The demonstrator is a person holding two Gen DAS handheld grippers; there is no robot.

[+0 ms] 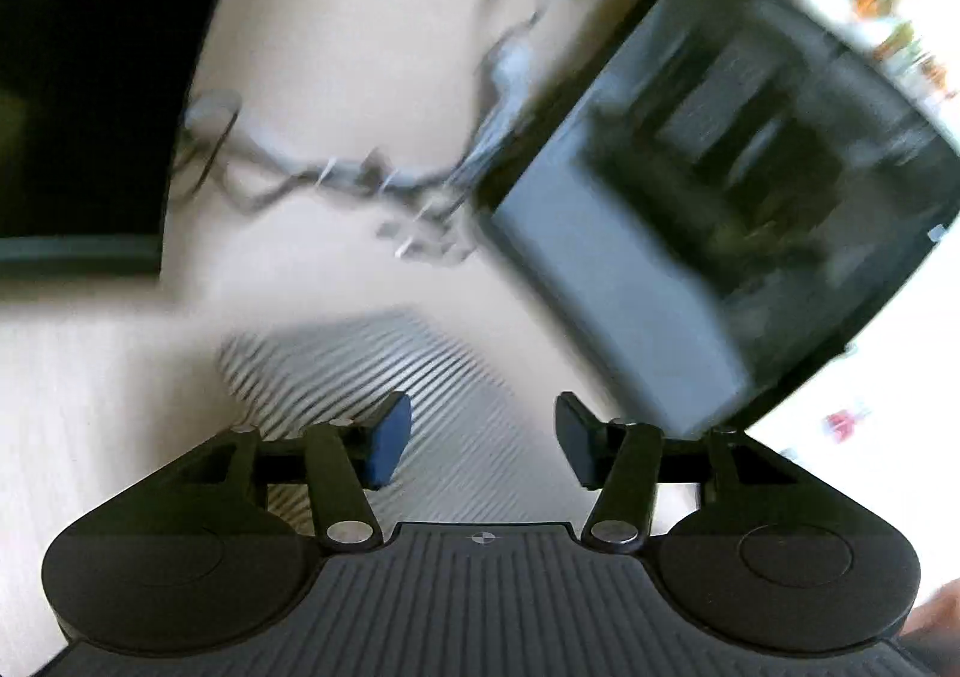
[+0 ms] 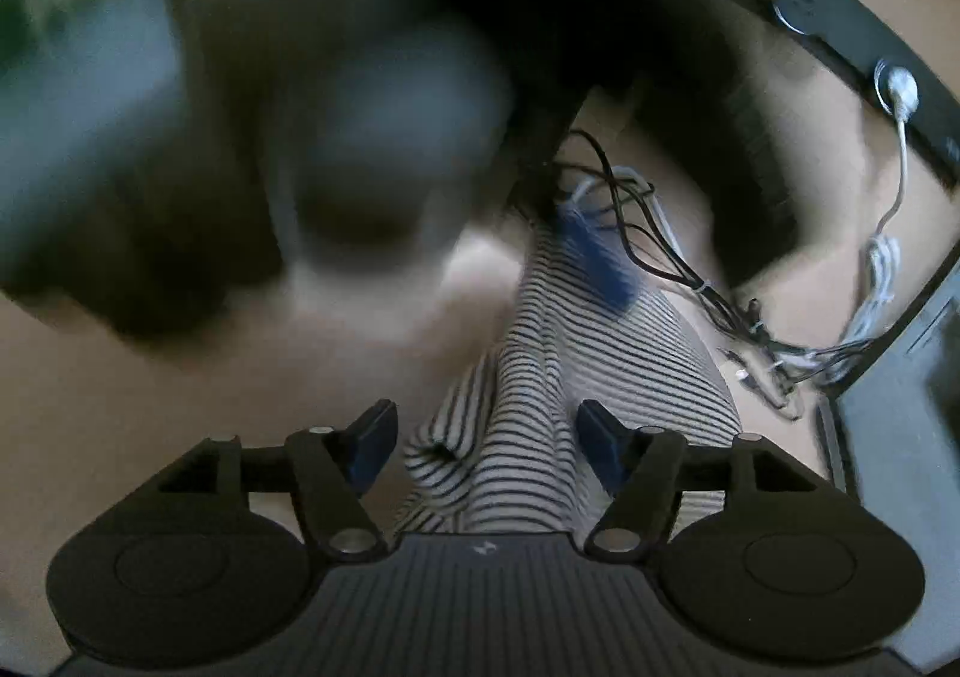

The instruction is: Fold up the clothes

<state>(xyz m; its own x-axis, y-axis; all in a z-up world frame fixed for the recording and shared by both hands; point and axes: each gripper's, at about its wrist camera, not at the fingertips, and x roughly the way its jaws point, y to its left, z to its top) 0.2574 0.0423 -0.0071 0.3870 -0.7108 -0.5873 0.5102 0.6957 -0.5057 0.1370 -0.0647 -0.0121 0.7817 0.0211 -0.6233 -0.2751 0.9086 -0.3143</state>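
Right wrist: right hand-held gripper (image 2: 486, 446) gapes wide over striped garment (image 2: 600, 353).

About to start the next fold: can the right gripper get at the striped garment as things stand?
Probably yes. The right gripper is open, and the striped garment lies directly ahead, its cloth running between the fingers with nothing over it. The cable bundle sits farther off to the right, clear of the approach.

Soft striped knit cloth garment (image 2: 540, 377) lies on a pale, matt wood-look bench (image 1: 90, 377); matt black plastic tongs (image 2: 486, 437).
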